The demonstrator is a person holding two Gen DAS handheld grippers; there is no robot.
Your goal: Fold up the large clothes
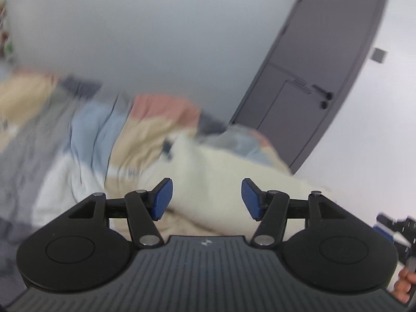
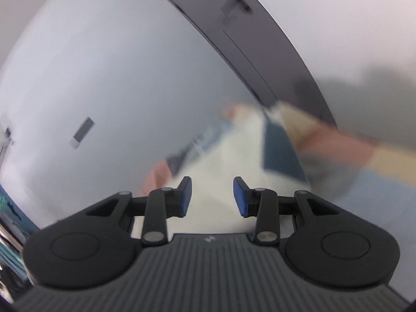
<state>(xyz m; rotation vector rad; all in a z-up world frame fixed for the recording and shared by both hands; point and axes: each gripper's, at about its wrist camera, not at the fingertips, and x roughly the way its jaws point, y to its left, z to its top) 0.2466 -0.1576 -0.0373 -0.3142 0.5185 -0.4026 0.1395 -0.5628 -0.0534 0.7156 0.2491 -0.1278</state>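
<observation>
left gripper (image 1: pixel 207 199): jaws well apart, nothing between | right gripper (image 2: pixel 212 197): jaws part open, empty | cream garment (image 1: pixel 221 166): lying on patchwork bedding (image 1: pixel 98 132) ahead of both, blurred, probably rumpled | grey door (image 1: pixel 319 65) behind

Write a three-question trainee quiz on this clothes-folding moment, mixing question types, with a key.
1. True or false: the left gripper holds the fluffy cream garment.
2. Which fingers stand wider apart: A left, B right gripper?
3. Fill in: behind the clothes pile stands a dark grey ____.

Key: 1 false, nothing lies between its blue-padded fingers; 2 A; 3 door.
</observation>
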